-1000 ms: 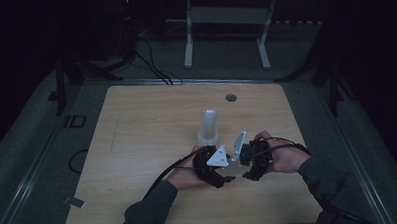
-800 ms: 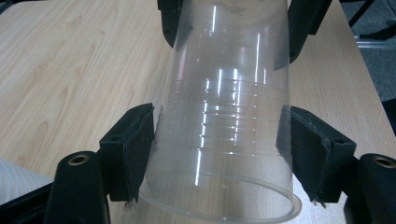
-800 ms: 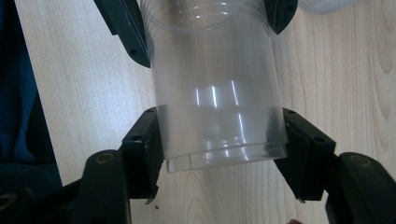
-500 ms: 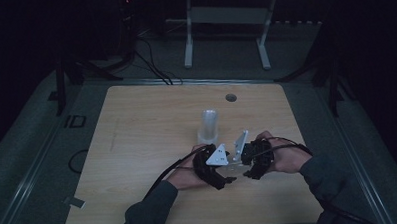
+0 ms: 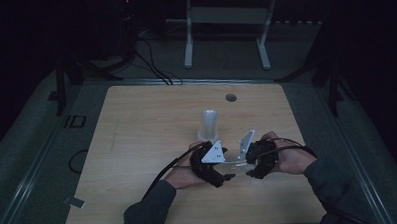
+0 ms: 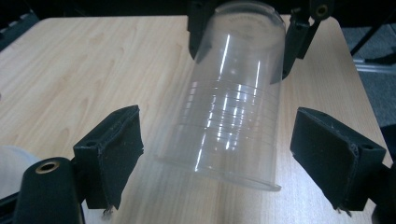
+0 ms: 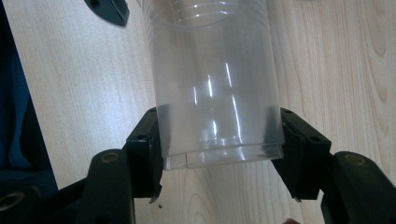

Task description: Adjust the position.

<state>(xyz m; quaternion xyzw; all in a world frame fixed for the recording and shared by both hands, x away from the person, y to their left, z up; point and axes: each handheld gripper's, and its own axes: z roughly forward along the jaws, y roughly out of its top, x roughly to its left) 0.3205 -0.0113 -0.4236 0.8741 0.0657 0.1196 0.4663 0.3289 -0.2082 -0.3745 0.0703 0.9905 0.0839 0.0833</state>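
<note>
Held item: I have a clear, ribbed plastic cup (image 6: 233, 98) lying level between the two hands, just above the pale wooden counter (image 5: 137, 134) at its near middle.
Right tongs (image 7: 219, 144): closed on the cup. In the right gripper view both black pads press its walls at one end.
Left tongs (image 6: 217, 154): jaws have just been opening and now stand wide. In the left gripper view the cup lies between the pads, with a gap on either side; neither pad touches it.
Second cup: a matching clear plastic cup (image 5: 209, 124) stands upright on the counter, just beyond the hands.
Key relation: the held cup's long axis runs left to right across the counter, from the left tongs to the right tongs. Its wide rim faces my left tongs; the far end sits in the right tongs. I judge the right hand (image 5: 288, 159) now carries the cup alone, so any next move should start there.
Left hand (image 5: 186, 172): close beside the rim, free to withdraw leftward along the axis.
Hard to read: the high view is dim, and the transparent cup barely shows between the grippers there. I cannot tell whether the cup's underside touches the counter.
</note>
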